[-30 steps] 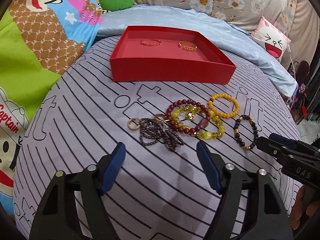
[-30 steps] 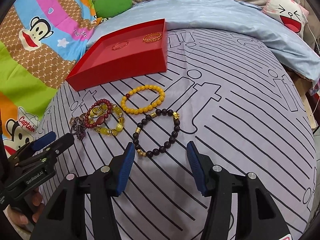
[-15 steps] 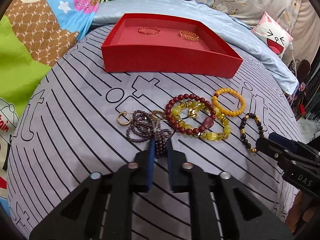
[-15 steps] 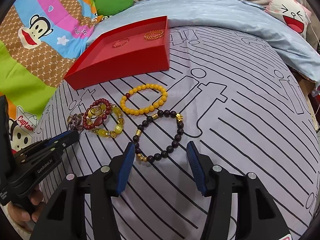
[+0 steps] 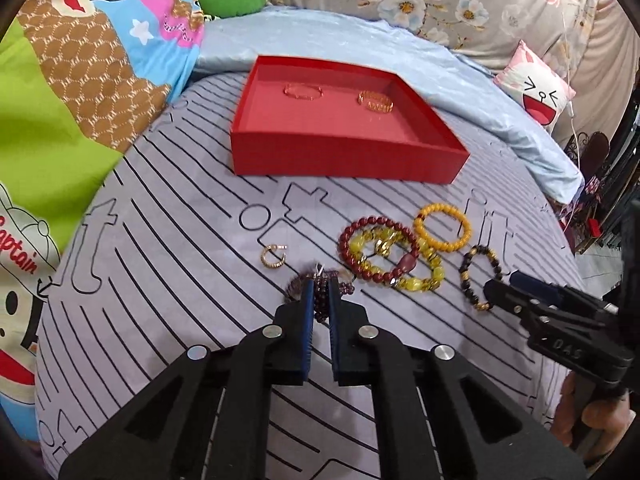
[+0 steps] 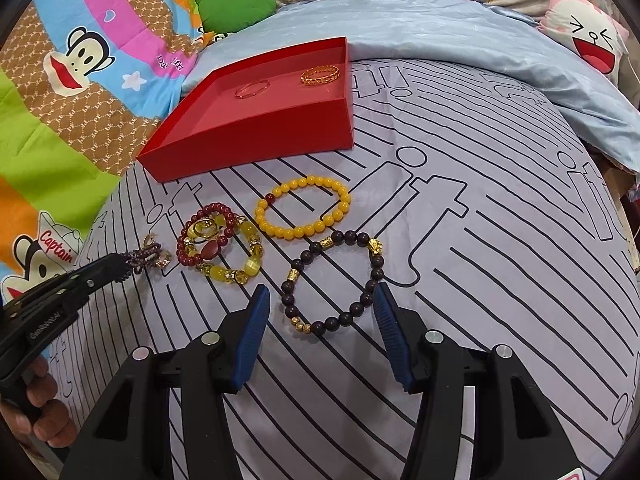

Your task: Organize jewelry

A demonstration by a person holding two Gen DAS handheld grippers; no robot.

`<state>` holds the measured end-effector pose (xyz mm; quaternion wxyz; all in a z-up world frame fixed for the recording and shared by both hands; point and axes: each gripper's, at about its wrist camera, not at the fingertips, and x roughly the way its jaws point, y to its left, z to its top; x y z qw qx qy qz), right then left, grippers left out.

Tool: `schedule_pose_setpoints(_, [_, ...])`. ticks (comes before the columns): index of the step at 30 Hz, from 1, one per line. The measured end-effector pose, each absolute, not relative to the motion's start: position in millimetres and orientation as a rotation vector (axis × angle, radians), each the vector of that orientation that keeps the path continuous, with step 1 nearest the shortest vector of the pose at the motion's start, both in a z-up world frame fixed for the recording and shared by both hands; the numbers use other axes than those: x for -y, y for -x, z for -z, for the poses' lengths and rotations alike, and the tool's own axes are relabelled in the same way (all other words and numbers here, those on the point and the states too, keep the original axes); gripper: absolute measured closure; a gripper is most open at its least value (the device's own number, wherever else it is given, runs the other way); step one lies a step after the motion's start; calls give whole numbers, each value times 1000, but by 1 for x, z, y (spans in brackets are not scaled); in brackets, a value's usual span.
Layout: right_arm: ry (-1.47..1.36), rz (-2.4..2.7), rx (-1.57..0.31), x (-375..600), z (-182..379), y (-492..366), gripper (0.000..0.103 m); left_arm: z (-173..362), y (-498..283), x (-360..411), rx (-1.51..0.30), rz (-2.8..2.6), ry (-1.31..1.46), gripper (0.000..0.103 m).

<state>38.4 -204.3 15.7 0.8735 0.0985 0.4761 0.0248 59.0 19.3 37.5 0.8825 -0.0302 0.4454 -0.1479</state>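
Left gripper [image 5: 319, 296]: pinched on dark purple small-bead strand [image 5: 320, 307], just above striped sheet | red shallow cardboard tray [image 5: 344, 168] is seen straight ahead, beyond | right gripper [image 6: 320, 320]: spread, dark brown gold-accented bead bracelet [image 6: 334, 280] bracketed between fingers, farther from tray

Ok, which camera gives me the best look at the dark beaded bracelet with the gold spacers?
The right wrist view: the dark beaded bracelet lies whole on the bedspread between the open fingers of the right hand-held gripper. In the left wrist view it sits small at the right, partly behind that gripper's tip.
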Motion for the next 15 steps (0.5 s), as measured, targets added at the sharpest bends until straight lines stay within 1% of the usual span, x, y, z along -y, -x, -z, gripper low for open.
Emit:
schedule_pose_setpoints(6, [-212, -32, -992, 211, -15, -39, 51, -49, -60, -21, -903, 310, 79, 96])
schedule_pose_setpoints(15, [-220, -4, -1002, 220, -10, -39, 52, -45, -63, -21, -919, 304, 87, 96])
